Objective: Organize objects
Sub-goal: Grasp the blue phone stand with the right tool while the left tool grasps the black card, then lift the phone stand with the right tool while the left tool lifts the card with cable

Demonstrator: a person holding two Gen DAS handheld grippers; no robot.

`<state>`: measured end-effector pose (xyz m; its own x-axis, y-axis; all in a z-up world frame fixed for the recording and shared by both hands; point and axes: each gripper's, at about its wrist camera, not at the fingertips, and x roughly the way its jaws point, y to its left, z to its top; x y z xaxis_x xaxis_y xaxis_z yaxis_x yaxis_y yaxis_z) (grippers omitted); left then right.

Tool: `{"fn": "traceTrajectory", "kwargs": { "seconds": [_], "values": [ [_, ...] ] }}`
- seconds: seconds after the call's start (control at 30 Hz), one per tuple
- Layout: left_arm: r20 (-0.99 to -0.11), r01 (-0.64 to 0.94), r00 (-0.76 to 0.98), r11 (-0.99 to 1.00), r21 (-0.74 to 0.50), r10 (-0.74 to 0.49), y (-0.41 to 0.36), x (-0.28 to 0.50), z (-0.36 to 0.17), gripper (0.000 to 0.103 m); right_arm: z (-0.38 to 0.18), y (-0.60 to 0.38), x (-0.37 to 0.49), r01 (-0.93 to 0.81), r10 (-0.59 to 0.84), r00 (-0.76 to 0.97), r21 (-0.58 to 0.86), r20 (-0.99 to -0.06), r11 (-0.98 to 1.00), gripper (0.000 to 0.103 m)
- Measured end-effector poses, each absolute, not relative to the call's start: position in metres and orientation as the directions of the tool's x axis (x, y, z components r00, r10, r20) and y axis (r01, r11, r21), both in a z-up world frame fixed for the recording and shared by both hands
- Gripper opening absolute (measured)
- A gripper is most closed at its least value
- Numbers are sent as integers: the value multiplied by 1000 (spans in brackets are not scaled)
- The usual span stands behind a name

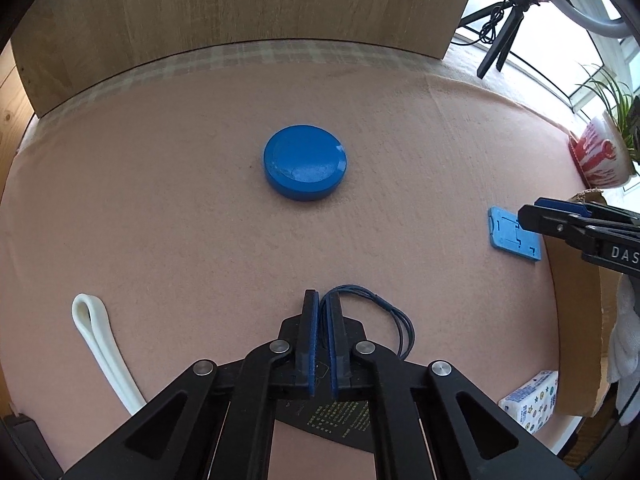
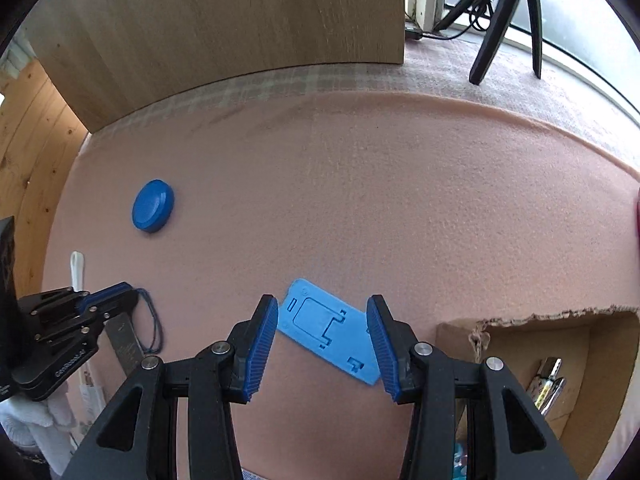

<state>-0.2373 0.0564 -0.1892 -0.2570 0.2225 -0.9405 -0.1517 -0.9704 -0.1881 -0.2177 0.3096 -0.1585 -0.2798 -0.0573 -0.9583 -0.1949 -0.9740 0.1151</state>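
My left gripper [image 1: 322, 300] is low over the pink cloth, shut on a thin dark-blue cord loop [image 1: 394, 316] that trails off to the right of its tips. The right wrist view shows the same left gripper [image 2: 128, 294] with the cord loop [image 2: 154, 322] hanging by it. My right gripper [image 2: 322, 305] is open, its blue pads [image 2: 262, 344] either side of a flat light-blue plastic stand [image 2: 330, 338] that lies on the cloth. A round blue lid [image 1: 305, 162] rests mid-table, ahead of the left gripper. A white band loop [image 1: 98, 340] lies at the left.
A torn cardboard box [image 2: 516, 324] at the right holds metallic items [image 2: 550, 380]. A patterned tissue pack [image 1: 530, 404] sits by the box. A wooden board [image 1: 248, 4] stands at the back, with a black tripod [image 2: 504, 12] and a potted plant [image 1: 604, 152] by the window.
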Motion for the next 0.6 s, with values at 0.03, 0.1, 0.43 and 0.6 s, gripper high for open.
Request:
{"fn": "traceTrajectory", "kwargs": {
  "seconds": [0.03, 0.1, 0.43, 0.6],
  "values": [
    [-940, -148, -256, -970, -194, 227, 55, -237, -189, 3, -158, 309, -220, -191, -53, -276, 109, -960, -976, 43],
    [-936, -151, -252, -965, -213, 246, 53, -237, -187, 3, -158, 306, -224, -163, -75, -271, 123, -959, -979, 43],
    [-935, -92, -294, -980, -178, 197, 33, -244, -183, 1, -173, 286, -242, -18, -6, -159, 9, -987, -1000, 44],
    [-918, -109, -278, -958, -264, 284, 27, -239, -175, 1, -184, 287, -243, 1, -15, -104, 15, -994, -1000, 45]
  ]
}}
